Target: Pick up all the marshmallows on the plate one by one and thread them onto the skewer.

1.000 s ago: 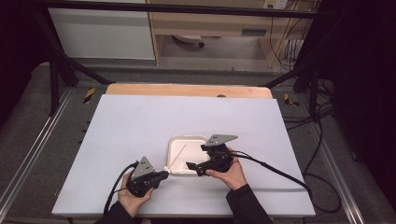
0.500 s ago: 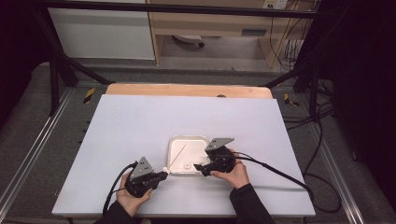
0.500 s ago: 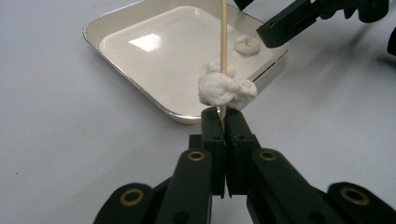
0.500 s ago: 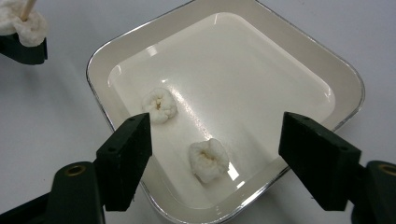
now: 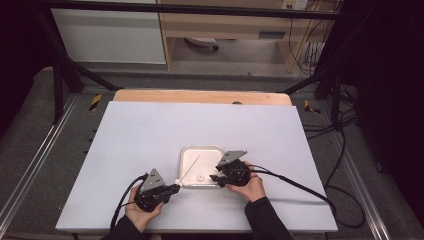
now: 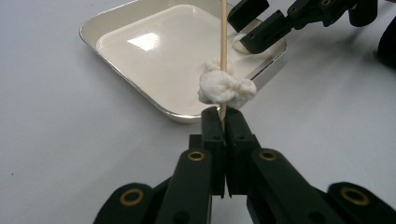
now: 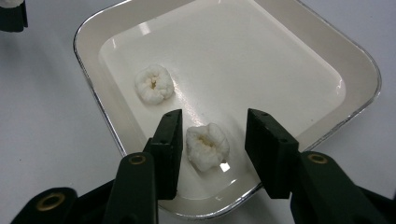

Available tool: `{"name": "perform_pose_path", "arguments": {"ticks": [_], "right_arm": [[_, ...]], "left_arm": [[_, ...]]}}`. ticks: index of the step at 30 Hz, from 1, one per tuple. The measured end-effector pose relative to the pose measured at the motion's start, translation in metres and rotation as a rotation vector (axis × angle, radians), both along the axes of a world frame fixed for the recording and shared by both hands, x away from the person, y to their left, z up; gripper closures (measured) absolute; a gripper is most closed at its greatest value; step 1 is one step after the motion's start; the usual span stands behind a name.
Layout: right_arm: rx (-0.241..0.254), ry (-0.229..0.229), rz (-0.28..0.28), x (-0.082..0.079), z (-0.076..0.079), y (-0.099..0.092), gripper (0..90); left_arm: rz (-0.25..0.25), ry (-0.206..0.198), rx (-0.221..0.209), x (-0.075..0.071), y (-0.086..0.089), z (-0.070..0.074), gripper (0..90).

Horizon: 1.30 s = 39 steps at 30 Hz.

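White tabletop, dark lab behind: at the tray's seven o'clock corner the left gripper clamps a skewer steady, one popcorn piece threaded, while the right gripper, jaws just narrowing, straddles another kernel, untouched, for skewering.

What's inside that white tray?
Two white puffy lumps lie in the tray: one free, one between the right tool's jaws, which cover some of the tray floor.
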State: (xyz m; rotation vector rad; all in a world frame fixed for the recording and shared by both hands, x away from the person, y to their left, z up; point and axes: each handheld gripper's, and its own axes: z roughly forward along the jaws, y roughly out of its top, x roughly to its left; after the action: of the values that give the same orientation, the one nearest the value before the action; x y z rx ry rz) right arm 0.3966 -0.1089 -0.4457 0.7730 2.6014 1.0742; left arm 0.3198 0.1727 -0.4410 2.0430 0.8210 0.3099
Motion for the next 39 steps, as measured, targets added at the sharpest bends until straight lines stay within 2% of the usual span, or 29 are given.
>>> {"name": "perform_pose_path", "arguments": {"ticks": [6, 15, 26, 39], "right_arm": [[-0.008, -0.001, 0.006, 0.000, -0.002, 0.001, 63.6], [0.026, 0.024, -0.009, 0.001, -0.003, -0.002, 69.8], [0.052, 0.044, -0.020, 0.001, 0.002, -0.004, 72.8], [0.205, 0.042, -0.031, -0.002, 0.030, -0.019, 73.5]], "left_arm": [[-0.002, 0.003, 0.000, 0.000, 0.000, 0.000, 88.5], [-0.004, 0.004, 0.001, 0.000, 0.000, 0.000, 88.5], [-0.005, 0.003, 0.001, -0.001, 0.000, 0.000, 88.4], [-0.011, -0.001, -0.004, -0.002, -0.001, 0.000, 88.5]]}}
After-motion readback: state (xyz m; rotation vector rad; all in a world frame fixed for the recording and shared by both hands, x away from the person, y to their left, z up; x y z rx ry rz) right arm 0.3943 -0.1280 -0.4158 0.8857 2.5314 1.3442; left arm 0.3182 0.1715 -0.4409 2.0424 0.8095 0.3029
